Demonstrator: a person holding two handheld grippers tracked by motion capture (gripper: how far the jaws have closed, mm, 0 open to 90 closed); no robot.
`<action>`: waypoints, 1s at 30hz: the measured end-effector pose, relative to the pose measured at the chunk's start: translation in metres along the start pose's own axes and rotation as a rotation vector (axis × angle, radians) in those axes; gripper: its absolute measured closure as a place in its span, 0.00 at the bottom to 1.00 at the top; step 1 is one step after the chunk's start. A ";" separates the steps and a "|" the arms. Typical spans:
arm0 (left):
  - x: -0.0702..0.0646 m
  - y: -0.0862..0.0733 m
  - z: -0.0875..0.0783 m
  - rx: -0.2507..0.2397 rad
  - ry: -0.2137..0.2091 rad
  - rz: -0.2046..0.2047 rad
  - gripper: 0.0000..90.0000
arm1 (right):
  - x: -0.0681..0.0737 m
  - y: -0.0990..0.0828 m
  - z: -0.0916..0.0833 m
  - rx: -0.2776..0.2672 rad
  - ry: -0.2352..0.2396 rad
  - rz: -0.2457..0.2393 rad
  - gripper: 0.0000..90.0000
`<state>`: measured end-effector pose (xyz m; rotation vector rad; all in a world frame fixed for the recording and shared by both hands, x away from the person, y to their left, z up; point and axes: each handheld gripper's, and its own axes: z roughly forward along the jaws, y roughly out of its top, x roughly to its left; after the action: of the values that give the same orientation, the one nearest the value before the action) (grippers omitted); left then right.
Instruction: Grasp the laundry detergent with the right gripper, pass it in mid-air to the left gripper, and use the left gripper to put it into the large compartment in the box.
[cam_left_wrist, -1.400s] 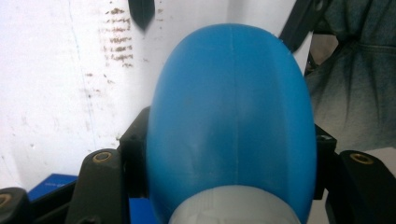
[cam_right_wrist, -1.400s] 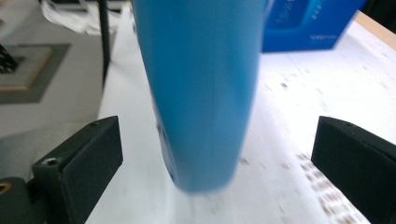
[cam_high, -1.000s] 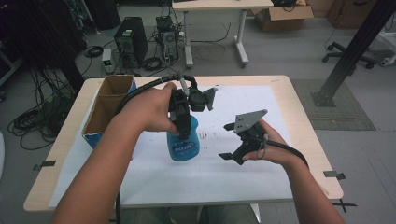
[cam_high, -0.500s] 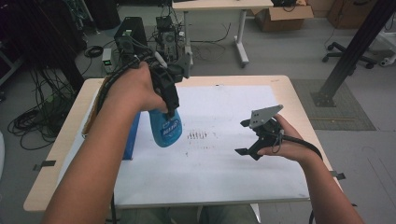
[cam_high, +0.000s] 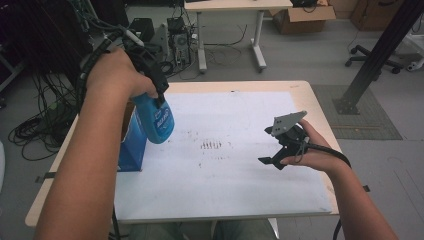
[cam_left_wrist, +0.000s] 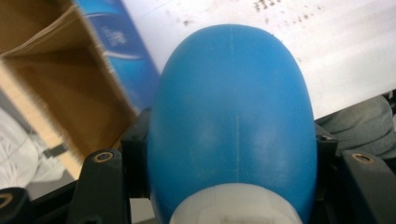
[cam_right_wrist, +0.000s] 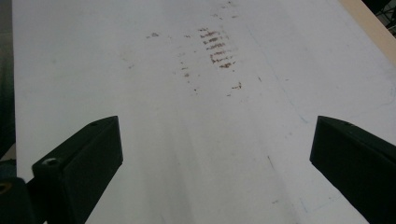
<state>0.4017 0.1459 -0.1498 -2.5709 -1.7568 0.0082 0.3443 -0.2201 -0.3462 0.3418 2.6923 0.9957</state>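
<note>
Left gripper (cam_high: 159, 92) jaws clamp blue bottle (cam_high: 156, 118), long axis tilted, base down-right; right gripper (cam_high: 280, 150) jaws open.

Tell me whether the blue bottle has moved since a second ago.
Yes. The blue bottle, clamped in the left tongs, has been lifted off the white sheet and carried left toward the box.
</note>
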 end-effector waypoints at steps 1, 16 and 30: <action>0.003 -0.001 -0.004 0.000 0.003 -0.018 0.43 | -0.001 0.000 -0.001 0.007 0.001 -0.003 0.03; 0.055 -0.023 -0.058 -0.040 0.016 -0.240 0.43 | -0.008 -0.009 -0.007 0.091 0.002 0.006 0.03; 0.097 -0.039 -0.061 -0.056 0.014 -0.365 0.43 | -0.013 -0.007 -0.003 0.117 0.015 0.014 0.03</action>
<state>0.4019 0.2496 -0.0871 -2.2362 -2.2192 -0.0681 0.3549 -0.2316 -0.3467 0.3770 2.7721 0.8494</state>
